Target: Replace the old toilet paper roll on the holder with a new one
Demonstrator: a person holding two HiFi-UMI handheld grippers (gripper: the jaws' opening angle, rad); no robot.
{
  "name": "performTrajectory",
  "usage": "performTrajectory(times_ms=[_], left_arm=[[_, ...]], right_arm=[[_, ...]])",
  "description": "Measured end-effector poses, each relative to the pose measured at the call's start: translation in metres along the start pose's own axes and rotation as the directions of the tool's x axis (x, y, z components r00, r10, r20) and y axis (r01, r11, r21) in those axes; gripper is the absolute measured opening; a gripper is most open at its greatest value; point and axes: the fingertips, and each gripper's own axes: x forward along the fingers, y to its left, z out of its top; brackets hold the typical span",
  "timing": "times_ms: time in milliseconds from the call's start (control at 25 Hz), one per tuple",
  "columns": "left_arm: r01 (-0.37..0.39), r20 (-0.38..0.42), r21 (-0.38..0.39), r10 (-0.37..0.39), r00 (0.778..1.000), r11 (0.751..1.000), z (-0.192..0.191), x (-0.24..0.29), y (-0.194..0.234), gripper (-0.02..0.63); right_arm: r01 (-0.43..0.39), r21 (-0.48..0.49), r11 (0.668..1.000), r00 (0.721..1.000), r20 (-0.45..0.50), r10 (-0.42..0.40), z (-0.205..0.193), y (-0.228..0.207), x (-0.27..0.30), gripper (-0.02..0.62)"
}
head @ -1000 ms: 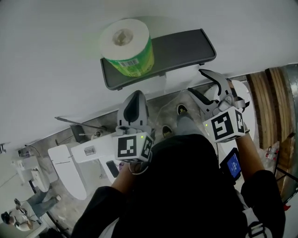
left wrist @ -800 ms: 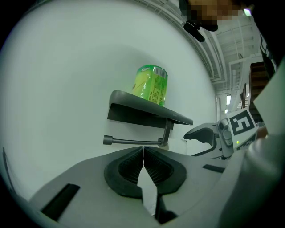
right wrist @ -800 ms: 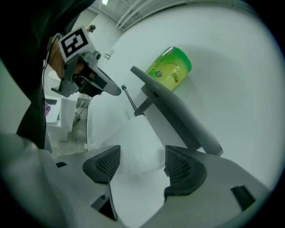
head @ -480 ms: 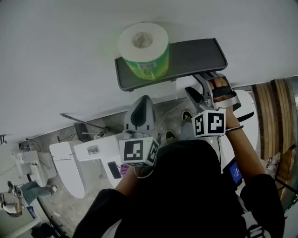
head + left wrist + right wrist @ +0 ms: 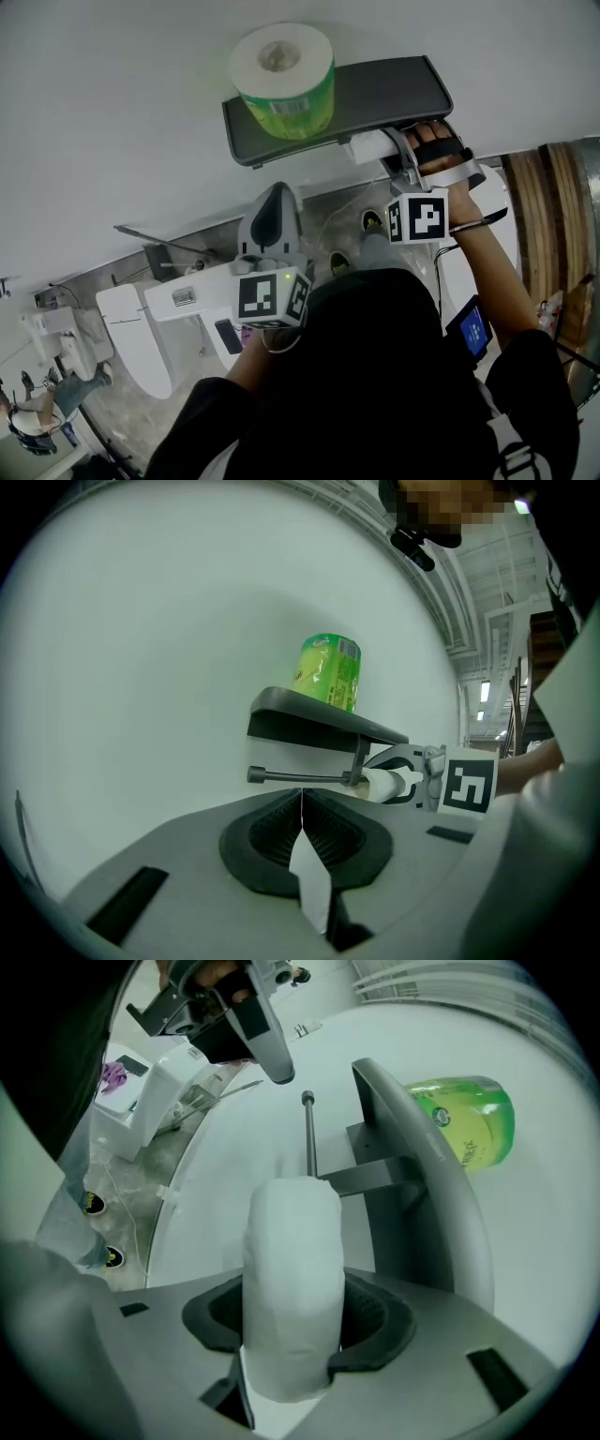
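The new roll (image 5: 281,80), in green wrapping, stands on the holder's grey shelf (image 5: 384,89); it shows as the green roll (image 5: 328,672) in the left gripper view. Under the shelf's right end my right gripper (image 5: 405,157) is shut on the thin white old roll (image 5: 291,1279). Its jaws have just been closing round it. The roll sits at the bracket end of the bare rod (image 5: 307,1133); whether it is threaded on I cannot tell. My left gripper (image 5: 272,220) hangs lower left, shut on a white paper scrap (image 5: 309,878).
The white wall (image 5: 112,112) carries the holder. Below lie white toilets (image 5: 141,328) on a grey floor. Wooden boards (image 5: 553,216) stand at the right, a small lit screen (image 5: 469,330) is near my right arm, and a person (image 5: 37,412) is at the lower left.
My right gripper has swung in from the right to the holder's right end, rolled over, and closed round the old roll. The left gripper has kept still.
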Motion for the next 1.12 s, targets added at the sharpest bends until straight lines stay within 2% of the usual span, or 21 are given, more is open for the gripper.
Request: performTrajectory(times_ms=[560,880,1120], left_arm=[[0.036,0.017,0.013,-0.036,0.999,0.999,0.006,-0.002,-0.003,0.023],[0.032,0.018,0.013,-0.032,0.999,0.999,0.007,-0.007,-0.002,0.023],[0.030,0.019,0.012,-0.030,0.999,0.999,0.005,-0.007,-0.002,0.023]], right_arm=[[0.092,-0.053,0.994,0.989,-0.116,-0.097,-0.016,-0.008,-0.012,0.230],[0.108,-0.070,0.992,0.971,-0.206,-0.120,-0.017,-0.013,-0.007,0.230],[0.120,-0.081,0.989,0.963,-0.231,-0.135,-0.011,-0.011,-0.009,0.230]])
